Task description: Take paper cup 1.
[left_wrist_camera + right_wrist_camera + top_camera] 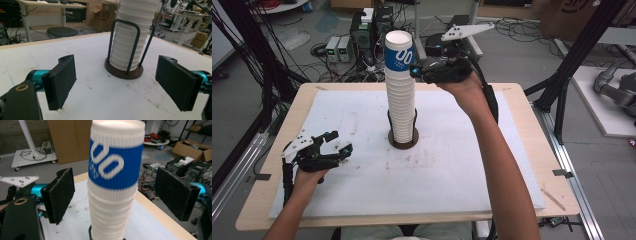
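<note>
While the cup stack [401, 95] is standing in its holder [402, 141], both grippers are idling.
Right gripper [416, 71] is hovering beside the blue top cup [399, 55], fingers open; left gripper [339, 142] is gaping empty over the table [452, 165].

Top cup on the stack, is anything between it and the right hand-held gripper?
Nothing visible. The right hand-held gripper faces the top cup with open jaws, one on each side, neither touching it.

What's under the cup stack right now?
The cup stack stands on a dark round base with black wire uprights on the white mat. The bottom cup's foot is hidden by the base rim and the cups above.
</note>
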Tool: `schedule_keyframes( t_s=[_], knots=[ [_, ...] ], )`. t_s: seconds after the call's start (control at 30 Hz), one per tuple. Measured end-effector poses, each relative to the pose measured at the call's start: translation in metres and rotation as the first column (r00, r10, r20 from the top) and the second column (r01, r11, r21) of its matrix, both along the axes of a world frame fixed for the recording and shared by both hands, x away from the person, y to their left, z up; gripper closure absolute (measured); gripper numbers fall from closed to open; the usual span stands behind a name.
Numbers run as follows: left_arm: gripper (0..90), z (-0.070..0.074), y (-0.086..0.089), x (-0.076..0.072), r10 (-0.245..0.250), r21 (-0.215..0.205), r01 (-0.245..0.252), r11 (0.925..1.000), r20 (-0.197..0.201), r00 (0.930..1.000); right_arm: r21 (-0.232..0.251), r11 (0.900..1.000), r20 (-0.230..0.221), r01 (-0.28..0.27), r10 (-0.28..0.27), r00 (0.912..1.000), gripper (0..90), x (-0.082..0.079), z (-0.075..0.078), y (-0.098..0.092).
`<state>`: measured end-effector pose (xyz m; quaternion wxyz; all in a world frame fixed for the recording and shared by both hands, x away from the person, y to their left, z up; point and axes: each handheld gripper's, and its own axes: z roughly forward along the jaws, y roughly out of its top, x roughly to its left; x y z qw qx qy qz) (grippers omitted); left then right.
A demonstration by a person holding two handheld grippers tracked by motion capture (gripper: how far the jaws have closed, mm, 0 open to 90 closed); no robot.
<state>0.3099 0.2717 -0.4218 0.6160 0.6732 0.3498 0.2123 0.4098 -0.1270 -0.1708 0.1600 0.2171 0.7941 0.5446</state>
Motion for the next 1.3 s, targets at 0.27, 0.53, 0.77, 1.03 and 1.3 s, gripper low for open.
schedule_keyframes(
  t_s=[0.27, 0.53, 0.77, 1.03, 1.3],
  knots=[
    [16.7, 0.0, 0.003, -0.001, 0.011, -0.016, -0.011, 0.9998, -0.001, 0.9999, -0.046, 0.999, -0.042, 0.004, -0.006, 0.9991, 17.0, 0.02, 0.013, 0.024],
    [16.7, 0.0, 0.004, -0.001, 0.017, -0.018, -0.017, 0.9997, -0.003, 0.9998, -0.06, 0.998, -0.053, -0.001, -0.002, 0.9986, 17.1, 0.028, 0.014, 0.037],
    [16.7, 0.0, 0.003, 0.0, 0.012, -0.012, -0.012, 0.9999, -0.002, 0.9999, -0.034, 0.999, -0.069, -0.028, 0.026, 0.9973, 26.4, 0.032, 0.015, 0.036],
    [16.7, 0.0, 0.002, 0.0, 0.01, -0.006, -0.01, 0.9999, -0.001, 1.0, 0.027, 1.0, -0.04, -0.01, 0.011, 0.9991, 28.0, 0.027, 0.034, 0.03],
    [16.7, 0.001, 0.003, 0.0, 0.009, -0.01, -0.009, 0.9999, 0.0, 1.0, 0.146, 0.989, 0.031, 0.009, -0.013, 0.9994, 28.4, 0.013, 0.062, 0.02]
  ],
)
